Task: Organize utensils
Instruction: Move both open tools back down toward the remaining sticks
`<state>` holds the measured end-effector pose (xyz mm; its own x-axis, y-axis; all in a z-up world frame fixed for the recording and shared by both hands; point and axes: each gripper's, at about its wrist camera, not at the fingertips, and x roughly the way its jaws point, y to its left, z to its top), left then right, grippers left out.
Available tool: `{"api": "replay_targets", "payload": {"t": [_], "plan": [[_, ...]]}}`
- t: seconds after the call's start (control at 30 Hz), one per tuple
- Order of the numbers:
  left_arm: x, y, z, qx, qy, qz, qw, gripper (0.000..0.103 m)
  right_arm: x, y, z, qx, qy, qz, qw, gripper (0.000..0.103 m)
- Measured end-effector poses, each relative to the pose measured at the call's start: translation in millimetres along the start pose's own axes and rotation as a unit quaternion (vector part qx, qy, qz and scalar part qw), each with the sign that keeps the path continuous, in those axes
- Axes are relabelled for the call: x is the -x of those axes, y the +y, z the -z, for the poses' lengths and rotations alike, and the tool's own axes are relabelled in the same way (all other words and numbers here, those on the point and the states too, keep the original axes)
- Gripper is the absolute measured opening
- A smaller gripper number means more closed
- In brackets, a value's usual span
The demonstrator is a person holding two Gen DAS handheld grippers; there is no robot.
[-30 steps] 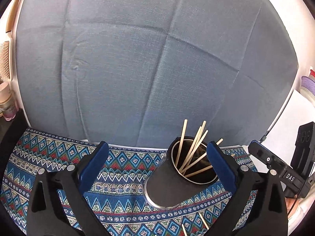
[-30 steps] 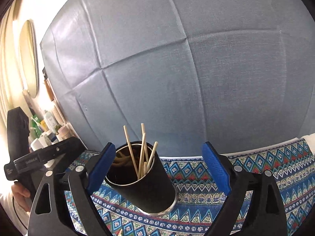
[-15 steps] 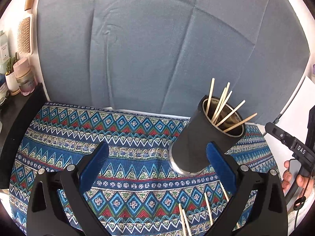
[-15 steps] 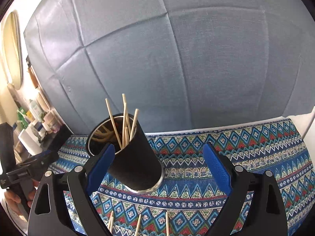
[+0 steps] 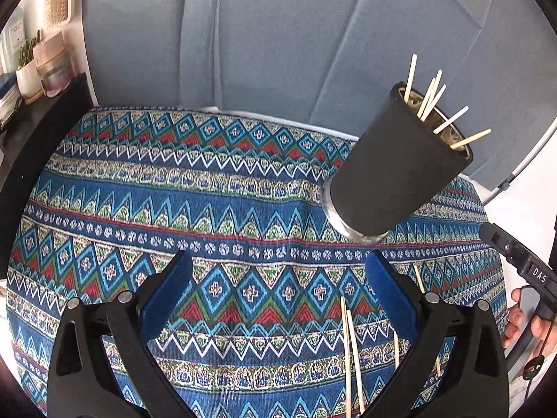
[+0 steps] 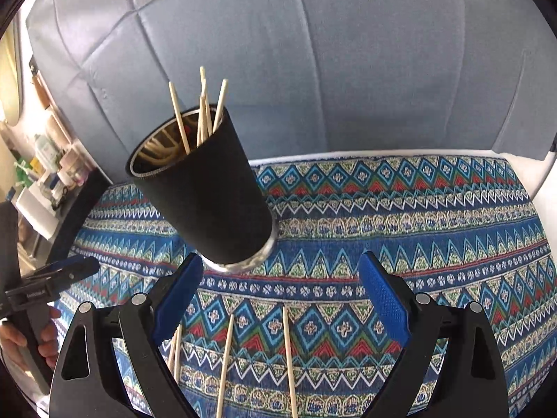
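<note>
A big blue cloth with zigzag and diamond patterns (image 5: 195,209) covers the surface. Behind it hangs a plain grey-blue fabric backdrop (image 6: 348,69).

On the cloth stands a tall black cup with a shiny metal base (image 6: 209,202). It is the main landmark here. Inside the cup are several thin pale wooden sticks (image 6: 203,111), poking up past the rim and fanning out.

In front of the cup, on the near side, more loose wooden sticks (image 6: 287,358) lie flat on the cloth. These are not yet put away, so the job looks partly done.

The left hand-held gripper (image 5: 278,299) has its blue jaws spread wide and holds nothing. It sits to the near left of the cup. The right hand-held gripper (image 6: 280,296) is also spread wide and holds nothing. It sits just in front of the cup, with its left blue pad close to the cup's base.

What could go wrong? The cup is tall and narrow, so a bump from that close pad could tip it and spill the sticks. The loose sticks are thin and flat on soft cloth, so the jaws may slip over one or pinch the cloth too.
</note>
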<state>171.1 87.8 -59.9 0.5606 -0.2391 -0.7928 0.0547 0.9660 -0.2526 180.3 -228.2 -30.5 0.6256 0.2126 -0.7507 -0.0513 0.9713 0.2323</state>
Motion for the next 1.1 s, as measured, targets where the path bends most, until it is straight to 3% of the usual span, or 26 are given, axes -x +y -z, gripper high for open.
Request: {"api": "replay_targets", "payload": {"t": [0.53, 1.1], "plan": [[-29.2, -24.4, 58.5, -0.005, 0.139, 0.003, 0.9903, 0.097, -25.2, -9.3, 81.2, 0.030, 0.113, 0.027, 0.993, 0.087], [-50.2, -63.5, 80.5, -0.064, 0.180, -0.061, 0.9796, 0.097, -31.8, -6.6, 113.3, 0.059, 0.149, 0.046, 0.986, 0.087]]}}
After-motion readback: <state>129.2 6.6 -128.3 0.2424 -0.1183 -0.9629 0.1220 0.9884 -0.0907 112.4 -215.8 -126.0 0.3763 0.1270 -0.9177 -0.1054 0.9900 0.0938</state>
